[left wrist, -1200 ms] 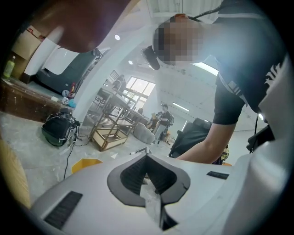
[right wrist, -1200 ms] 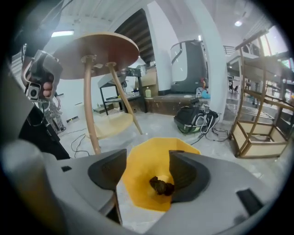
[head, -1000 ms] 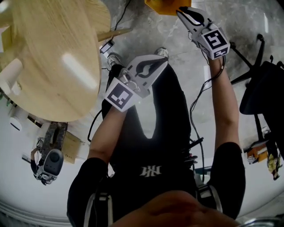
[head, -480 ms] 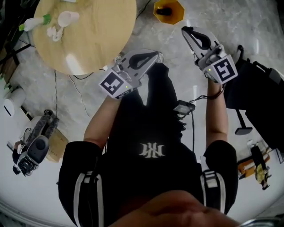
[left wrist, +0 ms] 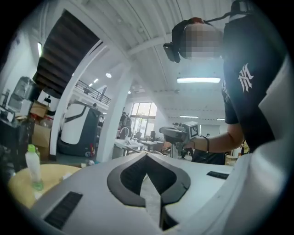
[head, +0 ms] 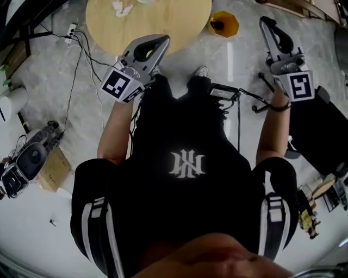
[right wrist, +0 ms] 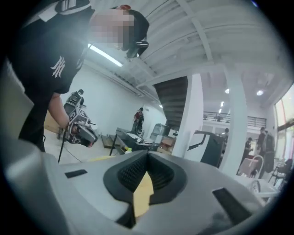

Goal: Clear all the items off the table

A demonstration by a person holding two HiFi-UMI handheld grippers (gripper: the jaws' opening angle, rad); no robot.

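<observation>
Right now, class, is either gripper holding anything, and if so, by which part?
Nothing is held. The left gripper and the right gripper are both shut, with nothing between their jaws.

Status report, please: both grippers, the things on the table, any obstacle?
Left hand-held gripper shut, empty; right hand-held gripper shut, empty. White scraps lie on table. Orange bin on floor beside it; nothing blocking.

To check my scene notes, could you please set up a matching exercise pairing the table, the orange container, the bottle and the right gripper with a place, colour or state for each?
Things:
1. table
2. orange container
3. bottle
4. right gripper

Descriptions:
A. jaws shut, nothing between them
B. green cap, standing upright
C. just right of the table in the head view
D. round, light wood

Pairs: 1-D, 2-C, 3-B, 4-A
</observation>
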